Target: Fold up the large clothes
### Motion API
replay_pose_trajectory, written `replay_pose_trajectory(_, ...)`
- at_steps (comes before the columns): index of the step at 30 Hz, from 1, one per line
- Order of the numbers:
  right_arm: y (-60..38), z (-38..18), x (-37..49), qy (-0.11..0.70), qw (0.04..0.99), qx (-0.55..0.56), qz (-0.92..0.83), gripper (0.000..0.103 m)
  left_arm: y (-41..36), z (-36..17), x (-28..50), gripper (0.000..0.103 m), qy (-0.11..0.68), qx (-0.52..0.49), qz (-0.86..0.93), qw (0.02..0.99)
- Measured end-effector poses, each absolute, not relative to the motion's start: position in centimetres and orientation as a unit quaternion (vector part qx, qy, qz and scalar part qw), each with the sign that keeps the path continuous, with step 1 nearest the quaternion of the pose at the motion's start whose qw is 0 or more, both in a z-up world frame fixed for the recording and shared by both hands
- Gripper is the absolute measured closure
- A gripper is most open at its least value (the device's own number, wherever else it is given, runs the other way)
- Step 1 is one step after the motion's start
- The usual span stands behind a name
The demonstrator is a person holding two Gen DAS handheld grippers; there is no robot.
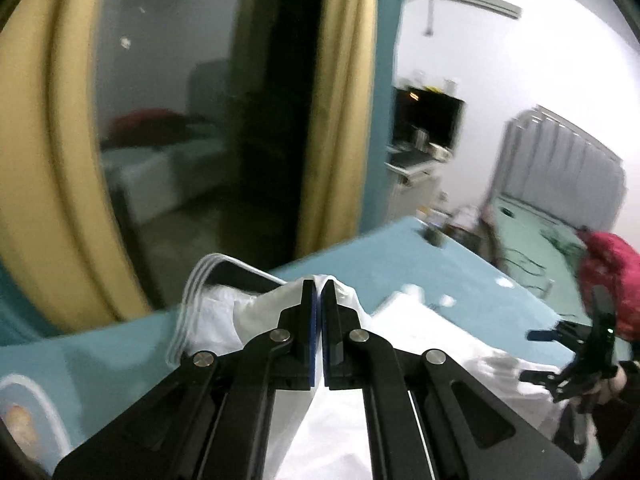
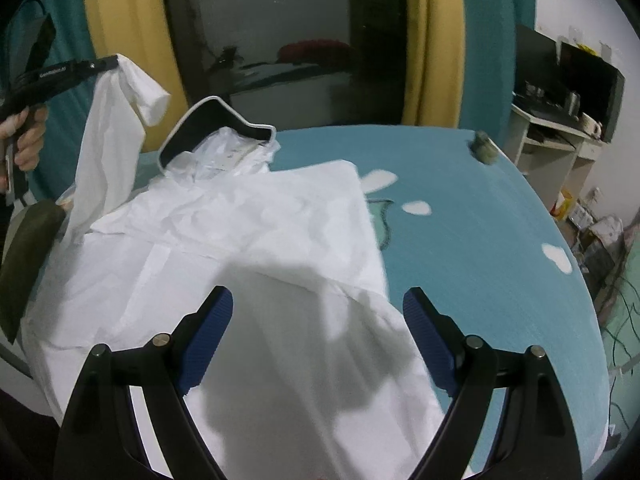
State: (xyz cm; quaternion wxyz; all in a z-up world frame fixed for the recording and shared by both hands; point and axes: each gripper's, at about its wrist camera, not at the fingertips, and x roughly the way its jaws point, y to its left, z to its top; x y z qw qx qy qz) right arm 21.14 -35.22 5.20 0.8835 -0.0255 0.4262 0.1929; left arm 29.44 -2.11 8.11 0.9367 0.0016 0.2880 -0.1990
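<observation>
The white garment lies spread on the teal bed, directly under your right tongs, whose blue pads stand wide apart above the cloth, gripping nothing. To the left, your left tongs are clamped shut on a sleeve, holding it lifted clear of the bed while the rest of the cloth hangs down from it. Beyond the body of the garment, its dark collar with white edging stands up. Yellow curtains and a dark window lie behind.
</observation>
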Motion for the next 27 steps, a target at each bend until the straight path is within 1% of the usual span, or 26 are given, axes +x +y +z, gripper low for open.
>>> replay_pose_trajectory(2, -36.3, 4.9, 21.1, 0.428, 0.884, -0.020, 0.184, 0.016, -4.7, 5.9, 30.1, 0.100, 0.312, 0.002, -0.227, 0.923)
replay_pose_trajectory(4, -37.2, 4.5, 21.2, 0.430, 0.885, -0.014, 0.179, 0.016, -7.6, 2.3, 30.9, 0.096, 0.365, 0.007, -0.241, 0.899)
replay_pose_trajectory(6, -38.0, 3.9, 21.3, 0.437, 0.882, -0.010, 0.175, 0.016, -8.8, -0.4, 30.9, 0.092, 0.396, -0.002, -0.247, 0.884)
replay_pose_trajectory(7, -38.2, 3.6, 21.4, 0.442, 0.880, -0.010, 0.176, 0.016, -8.9, -1.5, 30.6, 0.086, 0.409, -0.011, -0.253, 0.877)
replay_pose_trajectory(8, -38.4, 3.3, 21.6, 0.446, 0.877, -0.010, 0.177, 0.016, -8.7, -2.2, 30.1, 0.077, 0.417, -0.019, -0.256, 0.872)
replay_pose_trajectory(10, -38.3, 3.0, 22.2, 0.453, 0.873, -0.012, 0.179, 0.016, -7.6, -3.1, 28.7, 0.070, 0.421, -0.029, -0.255, 0.870)
replay_pose_trajectory(14, -36.2, 3.1, 23.8, 0.452, 0.867, -0.026, 0.207, 0.017, -0.5, -3.5, 24.8, 0.068, 0.414, -0.055, -0.212, 0.884)
replay_pose_trajectory(16, -34.3, 3.3, 24.9, 0.447, 0.864, -0.032, 0.230, 0.020, 3.1, -3.7, 23.7, 0.067, 0.411, -0.059, -0.175, 0.893)
replay_pose_trajectory(17, -33.3, 3.2, 25.8, 0.449, 0.860, -0.033, 0.239, 0.024, 4.9, -3.8, 23.3, 0.066, 0.412, -0.062, -0.152, 0.896)
replay_pose_trajectory(18, -32.3, 3.1, 26.9, 0.453, 0.857, -0.033, 0.243, 0.030, 6.9, -4.1, 22.7, 0.066, 0.416, -0.065, -0.125, 0.899)
replay_pose_trajectory(20, -30.1, 2.8, 28.8, 0.459, 0.851, -0.040, 0.252, 0.040, 10.1, -4.4, 21.8, 0.066, 0.419, -0.072, -0.078, 0.902)
replay_pose_trajectory(21, -29.0, 2.7, 29.7, 0.459, 0.849, -0.048, 0.257, 0.042, 11.6, -4.7, 21.2, 0.066, 0.416, -0.075, -0.063, 0.904)
replay_pose_trajectory(23, -26.8, 2.2, 31.3, 0.459, 0.844, -0.067, 0.267, 0.043, 14.1, -5.4, 20.7, 0.066, 0.416, -0.083, -0.032, 0.905)
replay_pose_trajectory(26, -24.4, 0.3, 33.8, 0.479, 0.829, -0.075, 0.278, 0.044, 16.9, -7.0, 20.9, 0.066, 0.438, -0.098, 0.009, 0.893)
replay_pose_trajectory(27, -23.9, -0.2, 34.2, 0.484, 0.824, -0.078, 0.284, 0.051, 17.3, -7.5, 21.2, 0.066, 0.444, -0.098, 0.016, 0.890)
